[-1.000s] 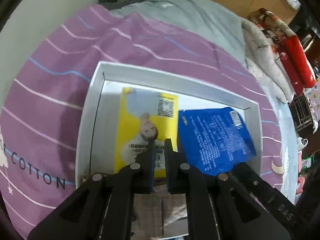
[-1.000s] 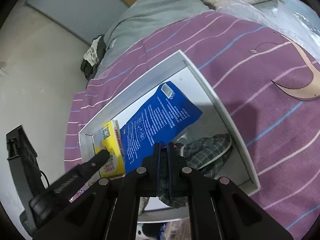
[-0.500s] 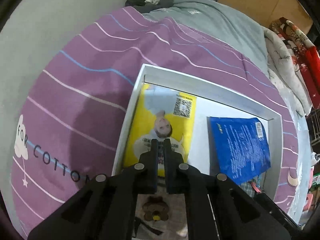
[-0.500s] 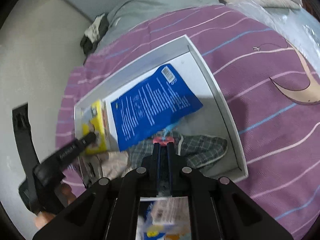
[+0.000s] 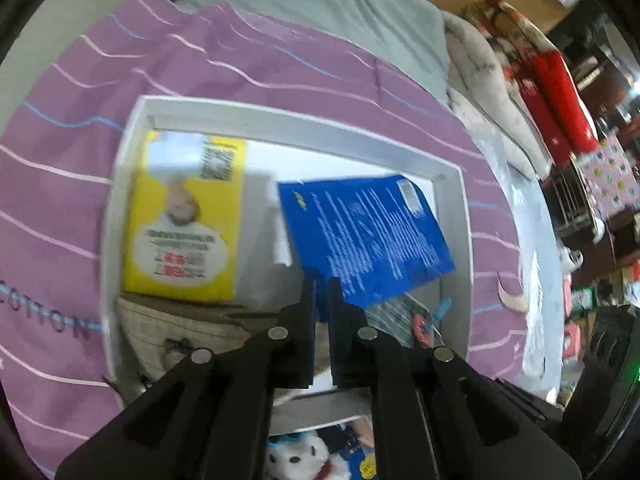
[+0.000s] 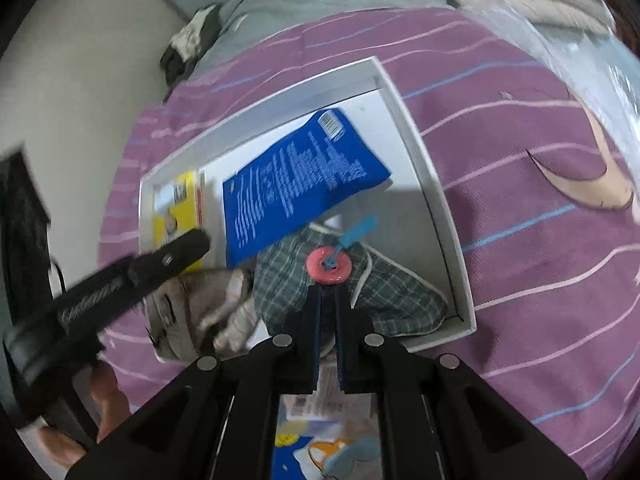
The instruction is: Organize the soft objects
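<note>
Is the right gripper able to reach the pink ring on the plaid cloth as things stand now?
Probably yes. The pink ring lies uncovered on the plaid cloth in the white box, just ahead of the right gripper. Its jaws are shut, so they must open first.

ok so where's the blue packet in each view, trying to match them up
Left wrist: blue packet right of centre in the white box, just above the left gripper.
Right wrist: blue packet centre-left, tilted, above the green plaid cloth.
Shared landmark: yellow packet at the box's other end.
</note>
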The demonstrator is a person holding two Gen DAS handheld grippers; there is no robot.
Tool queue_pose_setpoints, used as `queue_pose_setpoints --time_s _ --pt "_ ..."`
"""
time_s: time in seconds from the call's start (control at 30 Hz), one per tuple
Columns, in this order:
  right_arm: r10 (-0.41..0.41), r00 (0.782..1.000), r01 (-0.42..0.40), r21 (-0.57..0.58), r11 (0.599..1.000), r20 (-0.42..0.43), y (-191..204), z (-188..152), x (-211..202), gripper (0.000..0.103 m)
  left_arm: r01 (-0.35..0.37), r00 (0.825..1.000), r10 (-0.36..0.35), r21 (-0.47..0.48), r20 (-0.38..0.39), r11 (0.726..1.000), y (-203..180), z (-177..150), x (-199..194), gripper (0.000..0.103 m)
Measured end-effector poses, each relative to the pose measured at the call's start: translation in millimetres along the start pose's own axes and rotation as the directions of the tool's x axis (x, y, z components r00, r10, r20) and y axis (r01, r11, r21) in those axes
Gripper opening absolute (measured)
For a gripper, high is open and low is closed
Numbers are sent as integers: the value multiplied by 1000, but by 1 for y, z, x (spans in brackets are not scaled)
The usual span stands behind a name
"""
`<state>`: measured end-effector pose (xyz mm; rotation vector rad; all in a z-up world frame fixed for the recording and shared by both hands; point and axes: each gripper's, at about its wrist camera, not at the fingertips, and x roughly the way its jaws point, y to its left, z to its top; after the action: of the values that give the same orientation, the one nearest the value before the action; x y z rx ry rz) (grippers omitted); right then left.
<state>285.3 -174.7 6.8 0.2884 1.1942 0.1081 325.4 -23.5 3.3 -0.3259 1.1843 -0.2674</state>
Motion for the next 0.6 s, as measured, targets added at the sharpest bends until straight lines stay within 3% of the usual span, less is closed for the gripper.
queue_pose_setpoints --time_s 0.07,0.2,0.3,0.43,0.6 --pt "-20 1000 20 -76 997 1 8 -4 3 5 -4 999 4 17 -41 1000 -5 -1 8 8" --pt "-36 999 37 -146 989 7 13 -9 5 5 -80 995 82 25 -57 996 -5 5 23 8" --pt "5 1000 -5 -108 994 -2 3 -8 5 5 -69 993 70 18 -91 997 -4 9 35 8" --pt "23 1000 -23 -46 999 -2 -12 -8 3 5 -103 993 105 24 -62 994 -11 16 42 8" --pt "42 999 -42 7 999 4 -20 -8 -1 5 -66 997 66 11 -38 998 -11 14 34 8"
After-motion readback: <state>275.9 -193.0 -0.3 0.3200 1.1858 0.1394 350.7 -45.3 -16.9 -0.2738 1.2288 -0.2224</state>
